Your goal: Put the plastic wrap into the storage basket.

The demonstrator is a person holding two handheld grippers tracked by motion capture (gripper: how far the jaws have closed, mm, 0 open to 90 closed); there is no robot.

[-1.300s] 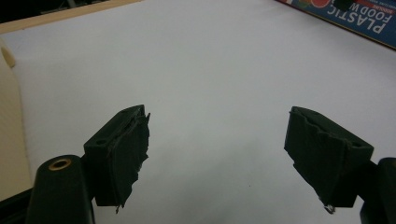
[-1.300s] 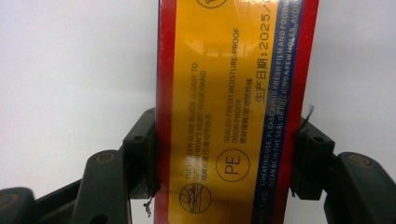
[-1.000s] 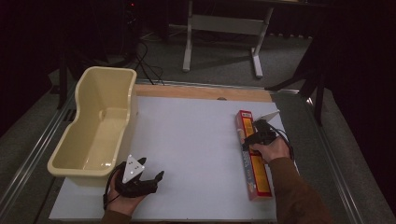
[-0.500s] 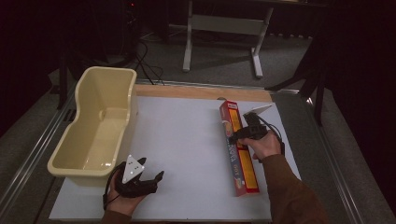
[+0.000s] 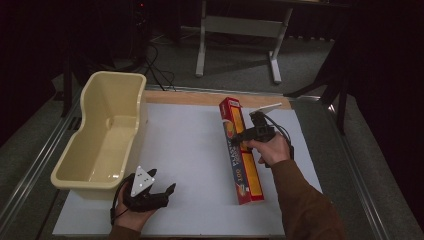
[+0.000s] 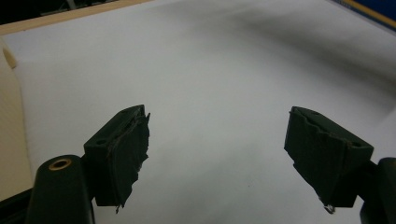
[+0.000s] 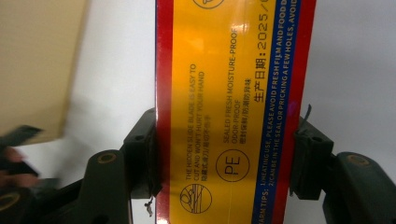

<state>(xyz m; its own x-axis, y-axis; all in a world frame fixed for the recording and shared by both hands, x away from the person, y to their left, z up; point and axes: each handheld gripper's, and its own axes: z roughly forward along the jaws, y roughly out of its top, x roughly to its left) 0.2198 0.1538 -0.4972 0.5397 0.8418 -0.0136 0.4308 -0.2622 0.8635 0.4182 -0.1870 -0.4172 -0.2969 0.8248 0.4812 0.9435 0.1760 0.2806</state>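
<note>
A long red and yellow cling-film box (image 5: 243, 165) hangs lengthwise over the right half of the white board (image 5: 185, 145). My right gripper (image 5: 243, 139) is shut across its width near the far half. In the right gripper view both pads press the long sides of the box (image 7: 229, 93), with my right gripper (image 7: 224, 158) clamped around it. My left gripper (image 5: 161, 181) rests at the board's near left, next to the tub, open. Its jaws (image 6: 217, 154) stand wide apart with nothing but bare board (image 6: 210, 70) between them.
A cream plastic tub (image 5: 107, 76) stands along the left side of the board, empty; its wall shows as tub (image 6: 9, 130) and tub (image 7: 37, 60). A wooden strip (image 5: 200, 97) borders the far edge. Metal rails run down both table sides.
My right gripper has carried the box leftward and upward, from the board's right edge toward the middle. The left gripper has stayed where it was.
</note>
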